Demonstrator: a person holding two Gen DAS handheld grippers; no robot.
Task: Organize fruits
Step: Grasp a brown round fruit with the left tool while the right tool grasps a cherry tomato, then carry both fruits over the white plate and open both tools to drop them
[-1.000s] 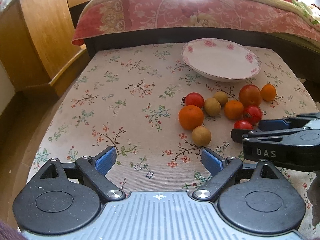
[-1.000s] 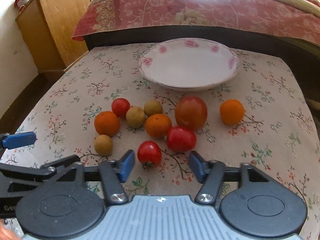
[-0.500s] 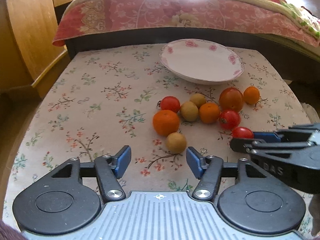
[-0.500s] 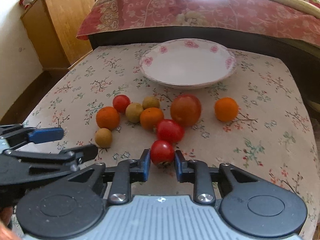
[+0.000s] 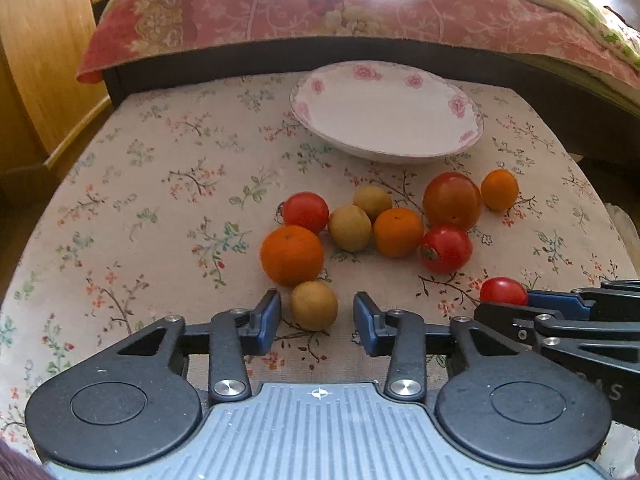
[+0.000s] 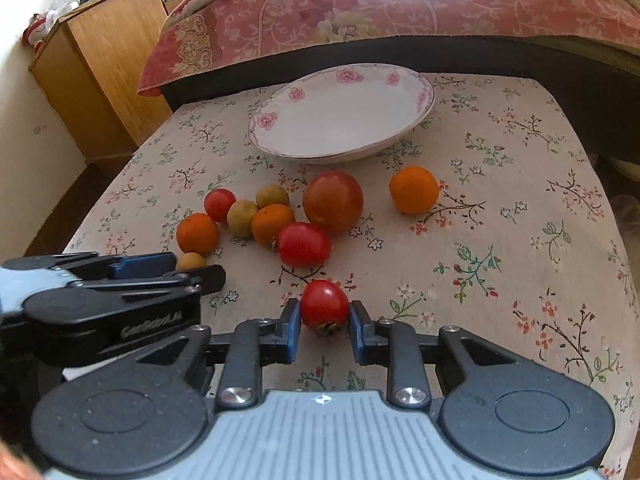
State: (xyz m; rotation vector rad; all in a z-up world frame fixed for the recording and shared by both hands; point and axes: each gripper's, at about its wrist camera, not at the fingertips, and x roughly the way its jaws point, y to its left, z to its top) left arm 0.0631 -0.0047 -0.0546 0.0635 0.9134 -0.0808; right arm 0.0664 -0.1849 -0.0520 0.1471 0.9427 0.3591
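A white flowered plate [image 5: 386, 116] [image 6: 344, 114] stands empty at the back of the floral table. In front of it lie several oranges, tomatoes and tan fruits. My right gripper [image 6: 325, 320] is shut on a small red tomato [image 6: 324, 307] [image 5: 503, 291] and holds it slightly above the cloth. My left gripper [image 5: 318, 318] is open around a small tan fruit [image 5: 314, 305], with gaps on both sides. An orange [image 5: 292, 255] lies just beyond the tan fruit. A big tomato [image 6: 333, 202] and a lone orange [image 6: 414, 189] lie nearer the plate.
A bed with a pink floral cover [image 5: 320, 8] runs along the table's far edge. A wooden cabinet [image 6: 104, 76] stands at the back left. The table's edges drop off on the left and right.
My right gripper closed on the small tomato and lifted it a little. My left gripper moved forward and narrowed around the tan fruit.
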